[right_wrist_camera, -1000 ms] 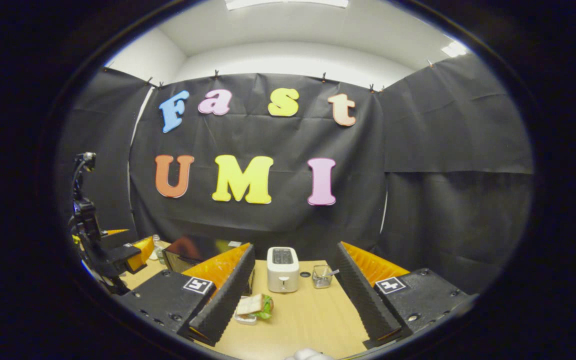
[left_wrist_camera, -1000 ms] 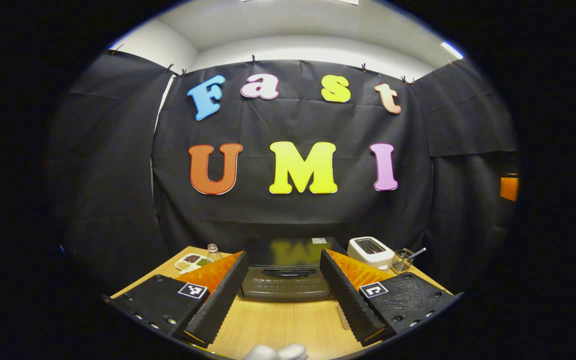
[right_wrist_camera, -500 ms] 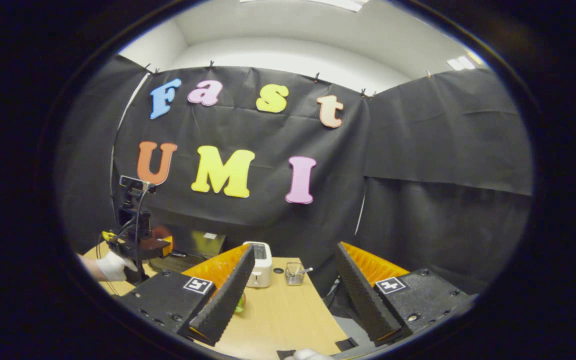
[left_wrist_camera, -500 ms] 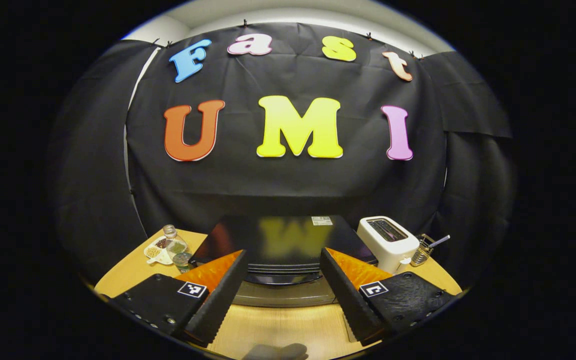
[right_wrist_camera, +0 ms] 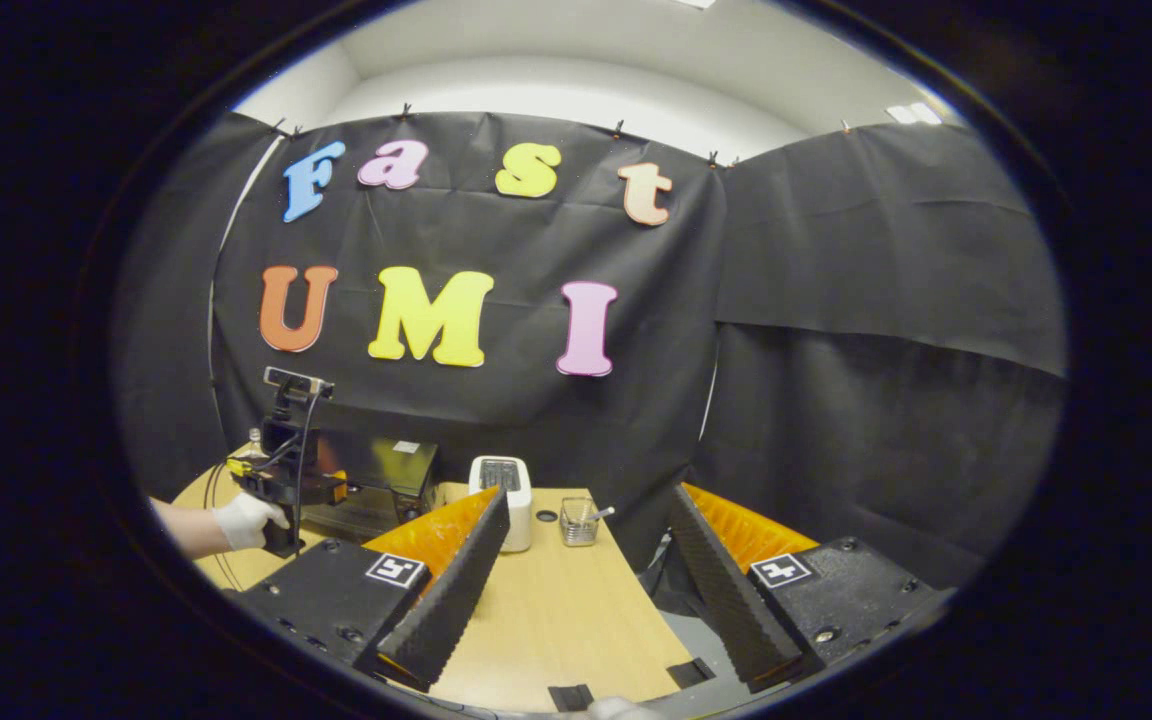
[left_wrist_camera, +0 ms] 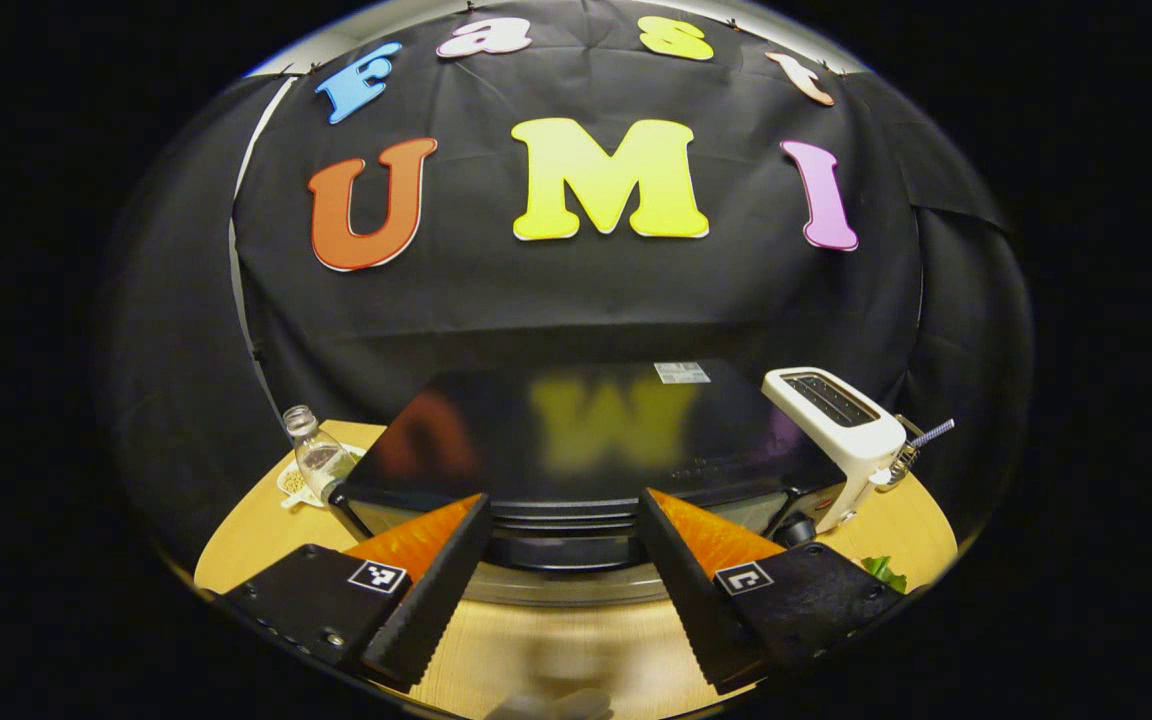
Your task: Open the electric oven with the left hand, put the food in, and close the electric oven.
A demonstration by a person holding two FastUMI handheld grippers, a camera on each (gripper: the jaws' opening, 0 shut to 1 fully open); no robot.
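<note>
The black electric oven stands close in front in the left gripper view, with a glossy top and its door closed. My left gripper is open, its fingers spread to either side of the door handle and level with it. A green bit of the food peeks out at the right, by the oven's corner. The right gripper view shows the oven far to the left, with a gloved hand holding the left gripper before it. My right gripper hangs open over the wooden table, holding nothing.
A white toaster stands right of the oven, with a small wire cup holding a utensil beyond it. A glass bottle and a small dish sit left of the oven. The table's right edge drops off near my right gripper.
My left gripper has moved forward, close up to the oven's handle. My right gripper has swung right, and the sandwich has left its view.
</note>
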